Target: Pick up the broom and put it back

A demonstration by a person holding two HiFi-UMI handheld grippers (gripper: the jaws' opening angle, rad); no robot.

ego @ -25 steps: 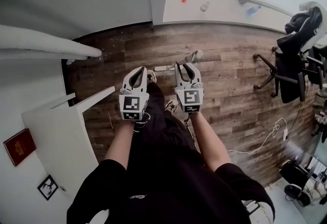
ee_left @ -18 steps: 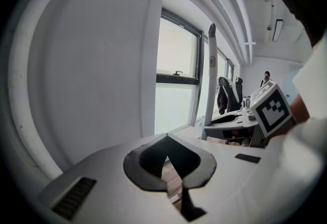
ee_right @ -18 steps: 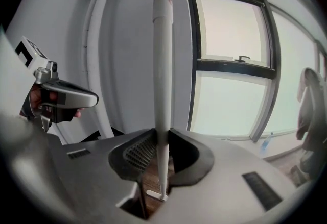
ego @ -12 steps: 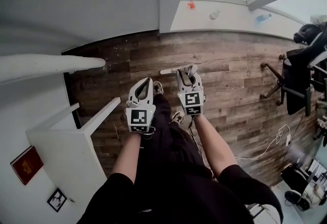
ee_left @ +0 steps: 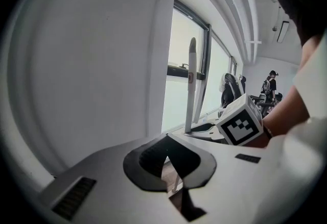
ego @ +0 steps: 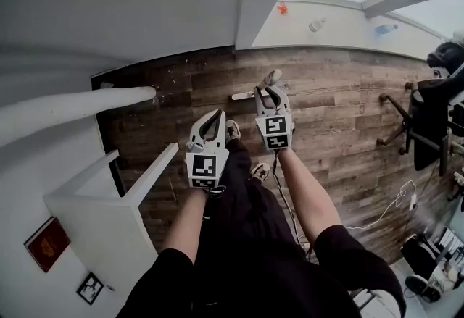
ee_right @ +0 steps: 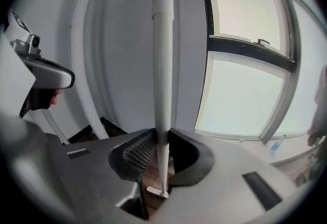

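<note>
The right gripper is clamping the long white broom by its handle, upright above the brown wooden plank floor. The left gripper is hovering just left, jaws closed and empty.

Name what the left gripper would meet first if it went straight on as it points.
Probably the white wall ahead of the left gripper; as it tilts down, the wooden floor at its foot may come first.
</note>
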